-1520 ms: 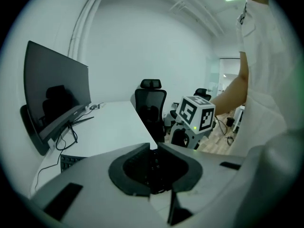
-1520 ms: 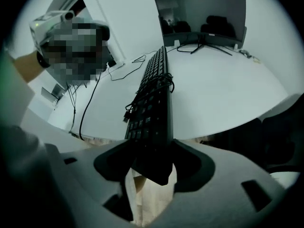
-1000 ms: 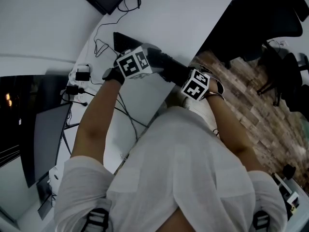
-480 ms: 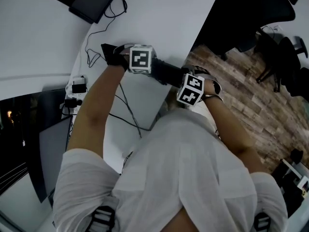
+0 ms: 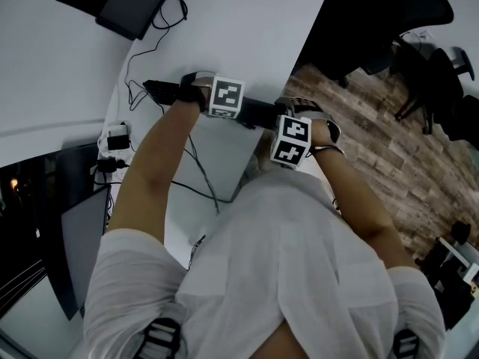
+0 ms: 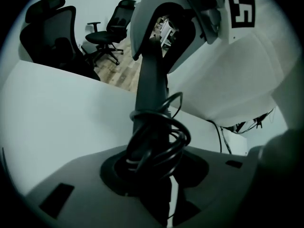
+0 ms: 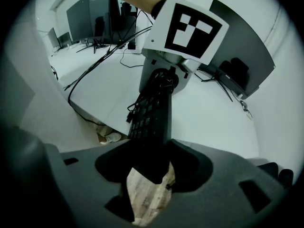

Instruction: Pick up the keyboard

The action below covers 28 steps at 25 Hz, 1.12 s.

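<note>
I note the left gripper (image 6: 154, 171) has dropped and rolled since a second ago. Its jaws are closing on the end of the keyboard (image 5: 257, 111) wound with cable (image 6: 159, 137). The keyboard, earlier tilted, now runs 9 to 3 o'clock above the desk (image 5: 247, 28). The right gripper (image 7: 149, 172) is unmoved, tightening on the other end.

Person's wearing a loose white shirt (image 5: 277, 275), short sleeves (image 5: 123, 275) ending above the elbows, fabric creased down the middle. Two black strap buckles (image 5: 157, 340) sit low, one per side. Left hand (image 5: 191, 88) is wrapped in something black, glove or strap, can't tell.
</note>
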{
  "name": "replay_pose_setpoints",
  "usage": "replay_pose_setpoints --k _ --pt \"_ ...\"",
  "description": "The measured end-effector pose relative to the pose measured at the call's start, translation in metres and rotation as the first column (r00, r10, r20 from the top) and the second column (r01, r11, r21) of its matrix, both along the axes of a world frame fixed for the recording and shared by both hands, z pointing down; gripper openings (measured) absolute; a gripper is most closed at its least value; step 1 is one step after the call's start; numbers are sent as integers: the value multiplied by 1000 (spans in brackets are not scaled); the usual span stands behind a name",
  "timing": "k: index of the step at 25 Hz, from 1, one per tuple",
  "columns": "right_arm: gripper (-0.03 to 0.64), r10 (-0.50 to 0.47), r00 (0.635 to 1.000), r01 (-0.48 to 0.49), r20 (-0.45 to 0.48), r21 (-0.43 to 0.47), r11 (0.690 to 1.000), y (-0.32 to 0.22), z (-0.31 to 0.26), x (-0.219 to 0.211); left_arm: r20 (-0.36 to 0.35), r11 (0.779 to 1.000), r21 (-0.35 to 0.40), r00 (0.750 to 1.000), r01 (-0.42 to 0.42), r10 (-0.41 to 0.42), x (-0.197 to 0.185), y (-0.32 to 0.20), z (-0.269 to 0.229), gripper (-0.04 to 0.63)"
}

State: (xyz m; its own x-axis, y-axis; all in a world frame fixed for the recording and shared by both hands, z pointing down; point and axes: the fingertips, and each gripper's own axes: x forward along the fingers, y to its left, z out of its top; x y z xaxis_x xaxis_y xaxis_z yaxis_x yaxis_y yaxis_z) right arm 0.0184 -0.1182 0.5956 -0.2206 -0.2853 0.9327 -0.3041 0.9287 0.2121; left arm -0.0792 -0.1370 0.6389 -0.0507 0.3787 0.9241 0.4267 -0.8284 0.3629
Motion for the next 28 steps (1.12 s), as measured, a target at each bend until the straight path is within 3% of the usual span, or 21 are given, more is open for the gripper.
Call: replay_pose_setpoints --k 4,8,11,14,16,18,22,24,26,28 --pt "228 -12 1000 12 -1 0 1000 -1 0 0 6 1000 -10 1000 -3 3 0 0 0 109" --pt "241 -4 1000 3 23 42 999 -10 -6 4 22 998 -17 998 56 -56 -3 0 0 97" --pt "262 59 994 -65 93 62 996 -21 -25 13 20 996 -3 996 92 -92 -2 0 -1 96" --pt "240 179 963 -200 203 86 976 -34 -47 31 3 992 34 993 122 -122 3 -5 -3 94" --pt "235 268 918 -306 293 91 948 -39 -62 45 -12 988 57 990 144 -143 7 -9 -8 93" --pt "223 354 842 -419 408 82 904 -45 -79 58 -39 982 75 984 175 -173 14 -15 -16 92" --pt "174 479 603 -612 638 -16 791 -54 -110 85 -142 956 127 958 266 -248 33 -31 -40 92" --pt "145 501 510 -657 699 -59 752 -54 -120 93 -234 930 171 930 326 -283 46 -44 -55 92" --pt "105 496 475 -676 727 -59 735 -54 -127 95 -310 902 191 896 388 -319 55 -54 -72 93" --pt "79 476 475 -677 740 -38 735 -55 -133 93 -352 875 186 862 446 -364 58 -59 -86 94"
